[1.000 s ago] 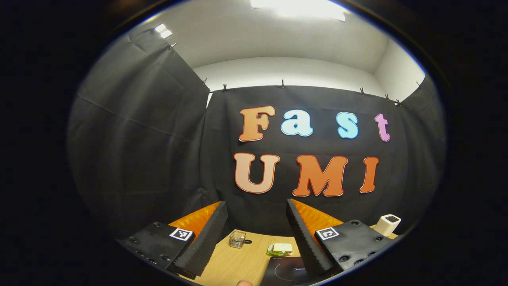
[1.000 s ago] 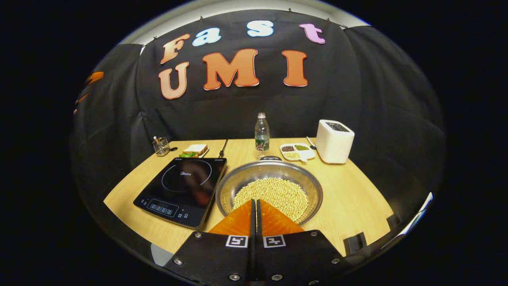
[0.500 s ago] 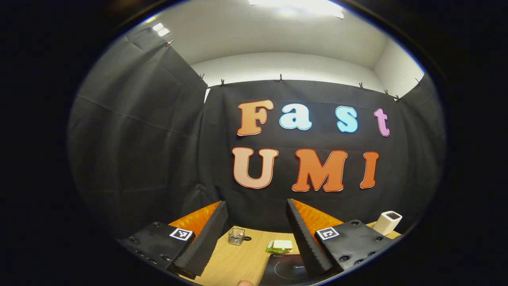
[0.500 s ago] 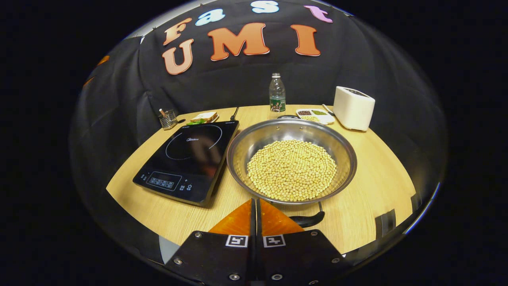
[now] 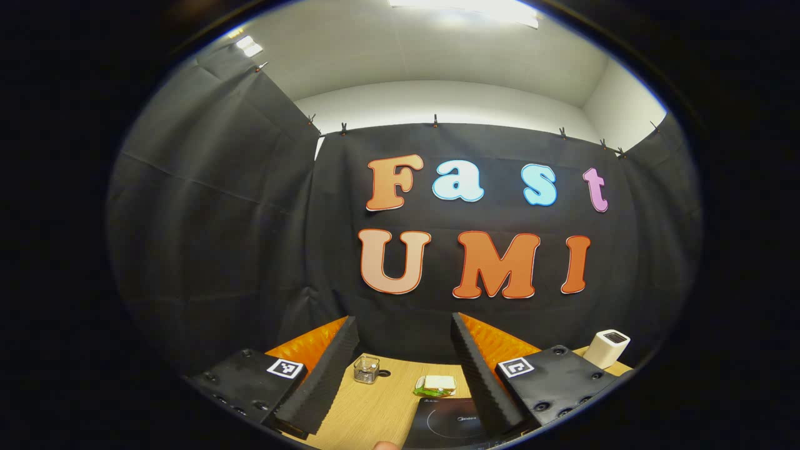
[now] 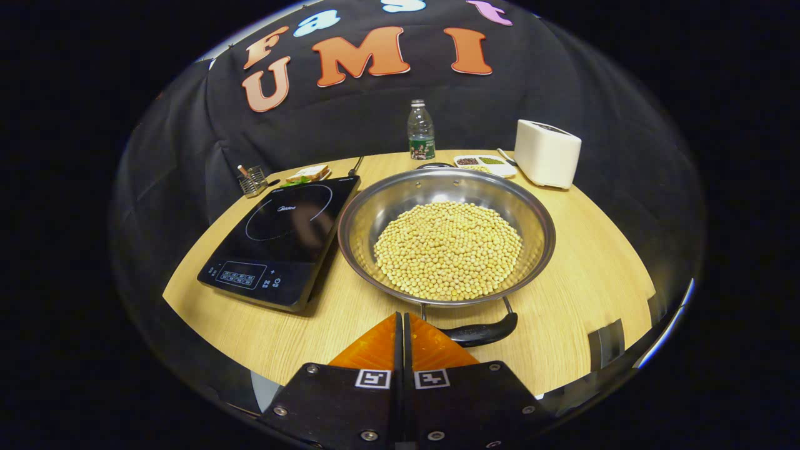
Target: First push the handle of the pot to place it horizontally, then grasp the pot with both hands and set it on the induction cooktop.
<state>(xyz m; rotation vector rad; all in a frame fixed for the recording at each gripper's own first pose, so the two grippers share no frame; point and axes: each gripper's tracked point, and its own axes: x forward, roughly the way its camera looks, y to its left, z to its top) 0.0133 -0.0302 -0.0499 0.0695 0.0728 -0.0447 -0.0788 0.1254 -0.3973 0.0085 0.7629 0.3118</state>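
A wide steel pot [image 6: 534, 215] full of pale beans sits on the wooden table [image 6: 587, 281] in the right gripper view. Its black near handle [image 6: 481, 332] points toward me, and a far handle [image 6: 434, 165] shows at the back rim. The black induction cooktop [image 6: 281, 231] lies just left of the pot. My right gripper [image 6: 401, 317] is shut and empty, its tips just left of the near handle, apart from it. My left gripper [image 5: 403, 325] is open, held high, looking at the wall, with the cooktop's corner [image 5: 447, 422] between its fingers far below.
At the table's back stand a water bottle [image 6: 420, 131], a white toaster [image 6: 547, 153], a divided dish of grains [image 6: 484, 164], a sandwich on a plate [image 6: 309, 173] and a small glass holder [image 6: 252, 180]. A black clamp [image 6: 604, 334] sits at the near right edge.
The right gripper has pulled back and risen, so the pot's near handle now shows beside its tips. The left gripper's view has tipped slightly downward.
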